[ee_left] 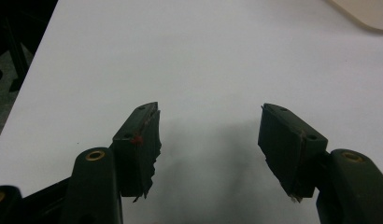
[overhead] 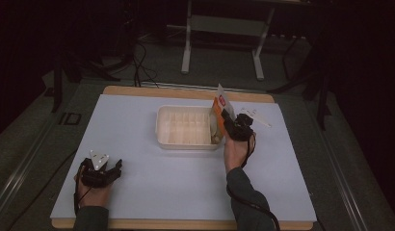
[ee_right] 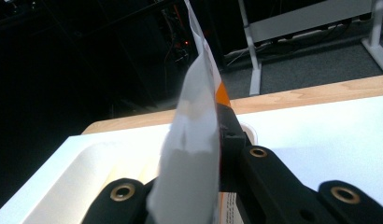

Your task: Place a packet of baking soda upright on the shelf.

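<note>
A flat packet (overhead: 218,111), orange and white with a clear part, stands upright over the right end of a cream divided tray (overhead: 163,124). My right gripper (overhead: 228,120) is shut on the packet; in the right gripper view the packet (ee_right: 195,154) rises edge-on between the black jaws of that right gripper (ee_right: 213,163), with the tray (ee_right: 87,177) below. At the table's near left, my left gripper (overhead: 109,169) rests low over the white sheet. In the left gripper view this left gripper (ee_left: 209,135) is open, its jaws wide apart with nothing between them.
The white sheet (overhead: 152,183) covers a wooden table top (overhead: 186,92). A corner of the tray (ee_left: 367,11) shows in the left gripper view. A white frame with legs (overhead: 223,29) stands on the floor beyond the table, amid dark stands and cables.
</note>
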`<state>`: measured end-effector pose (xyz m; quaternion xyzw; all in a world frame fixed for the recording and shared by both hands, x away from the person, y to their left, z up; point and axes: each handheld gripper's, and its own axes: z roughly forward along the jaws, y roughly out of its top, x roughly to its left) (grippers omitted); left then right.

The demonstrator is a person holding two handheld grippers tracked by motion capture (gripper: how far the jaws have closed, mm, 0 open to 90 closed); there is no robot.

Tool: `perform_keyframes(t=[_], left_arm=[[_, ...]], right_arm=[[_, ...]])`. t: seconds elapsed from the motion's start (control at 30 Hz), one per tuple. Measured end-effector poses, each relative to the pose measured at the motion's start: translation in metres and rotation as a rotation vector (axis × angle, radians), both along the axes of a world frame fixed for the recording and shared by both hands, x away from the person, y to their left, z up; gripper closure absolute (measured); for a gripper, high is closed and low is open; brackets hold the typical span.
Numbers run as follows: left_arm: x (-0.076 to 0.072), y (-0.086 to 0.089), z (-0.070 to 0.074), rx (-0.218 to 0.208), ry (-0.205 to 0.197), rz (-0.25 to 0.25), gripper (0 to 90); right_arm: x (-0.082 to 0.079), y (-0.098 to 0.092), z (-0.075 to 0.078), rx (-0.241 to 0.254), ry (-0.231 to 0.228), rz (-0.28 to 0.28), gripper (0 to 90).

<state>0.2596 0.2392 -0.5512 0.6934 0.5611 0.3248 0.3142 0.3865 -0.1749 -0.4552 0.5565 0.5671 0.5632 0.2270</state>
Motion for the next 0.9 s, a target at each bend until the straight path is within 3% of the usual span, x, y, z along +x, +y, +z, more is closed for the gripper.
perform_keyframes(t=[0.57,0.73,0.9], left_arm=[[0.0,0.0,0.0,0.001,0.002,0.0,38.5],[0.0,0.0,0.0,-0.001,0.003,0.001,38.5],[0.0,0.0,0.0,0.0,0.002,0.0,38.5]], right_arm=[[-0.001,-0.005,-0.008,0.011,0.011,-0.012,89.1],[0.0,-0.005,-0.012,-0.004,0.037,-0.005,81.9],[-0.002,-0.004,-0.02,-0.009,0.046,-0.003,65.9]])
